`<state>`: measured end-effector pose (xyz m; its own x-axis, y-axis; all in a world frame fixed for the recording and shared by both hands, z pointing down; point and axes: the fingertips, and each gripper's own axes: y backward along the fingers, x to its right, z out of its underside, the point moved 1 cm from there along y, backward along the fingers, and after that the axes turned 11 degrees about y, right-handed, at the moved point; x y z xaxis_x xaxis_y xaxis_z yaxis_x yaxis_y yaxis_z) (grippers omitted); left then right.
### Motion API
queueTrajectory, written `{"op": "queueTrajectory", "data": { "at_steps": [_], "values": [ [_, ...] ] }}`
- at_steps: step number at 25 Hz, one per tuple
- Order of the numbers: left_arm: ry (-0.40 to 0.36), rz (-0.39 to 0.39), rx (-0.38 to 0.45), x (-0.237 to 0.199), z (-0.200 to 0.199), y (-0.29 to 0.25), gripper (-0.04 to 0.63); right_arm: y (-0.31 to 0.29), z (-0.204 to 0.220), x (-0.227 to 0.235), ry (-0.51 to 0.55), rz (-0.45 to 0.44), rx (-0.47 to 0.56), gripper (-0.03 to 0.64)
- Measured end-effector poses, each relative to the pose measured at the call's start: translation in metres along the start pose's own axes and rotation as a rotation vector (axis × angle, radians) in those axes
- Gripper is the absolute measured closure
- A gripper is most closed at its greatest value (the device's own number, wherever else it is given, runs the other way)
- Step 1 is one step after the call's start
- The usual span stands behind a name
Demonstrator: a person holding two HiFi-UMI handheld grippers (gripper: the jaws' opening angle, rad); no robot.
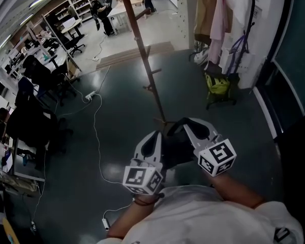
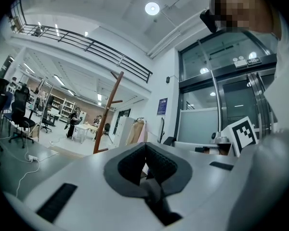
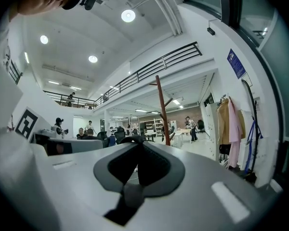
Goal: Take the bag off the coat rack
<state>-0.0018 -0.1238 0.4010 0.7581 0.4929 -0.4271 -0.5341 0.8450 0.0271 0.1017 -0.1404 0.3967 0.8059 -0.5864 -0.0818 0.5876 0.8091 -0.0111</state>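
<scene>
Head view: left gripper and right gripper, jaws closed, seemingly pinch the black bag between them.

Brown wooden coat-rack pole: top cut by head view's edge; foot hid behind right gripper.
Black mass beside it: can't ID.
Far people: too small for detail.

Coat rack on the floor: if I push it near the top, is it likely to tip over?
Probably yes. The coat rack is a tall, thin pole on a seemingly small base, so a high push may tip it. Its pegs look bare, so it is likely light. It looks like wood, probably stiff.
</scene>
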Motion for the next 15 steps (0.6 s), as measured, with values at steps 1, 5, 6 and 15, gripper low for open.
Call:
{"op": "queueTrajectory", "data": {
  "at_steps": [1, 5, 6, 15],
  "values": [
    [-0.002, 0.001, 0.001, 0.001, -0.002, 0.003, 0.589, 0.002, 0.0, -0.005, -0.005, -0.003, -0.001, 0.588],
    [-0.015, 0.009, 0.0, 0.002, -0.007, 0.015, 0.589, 0.009, -0.004, -0.022, -0.012, -0.006, 0.007, 0.588],
    [-0.018, 0.012, -0.002, 0.002, -0.008, 0.017, 0.589, 0.011, -0.005, -0.026, -0.011, -0.004, 0.012, 0.588],
    [-0.042, 0.034, -0.026, -0.007, -0.017, 0.058, 0.589, 0.019, -0.013, -0.07, -0.013, 0.035, 0.017, 0.588]
  ]
}}
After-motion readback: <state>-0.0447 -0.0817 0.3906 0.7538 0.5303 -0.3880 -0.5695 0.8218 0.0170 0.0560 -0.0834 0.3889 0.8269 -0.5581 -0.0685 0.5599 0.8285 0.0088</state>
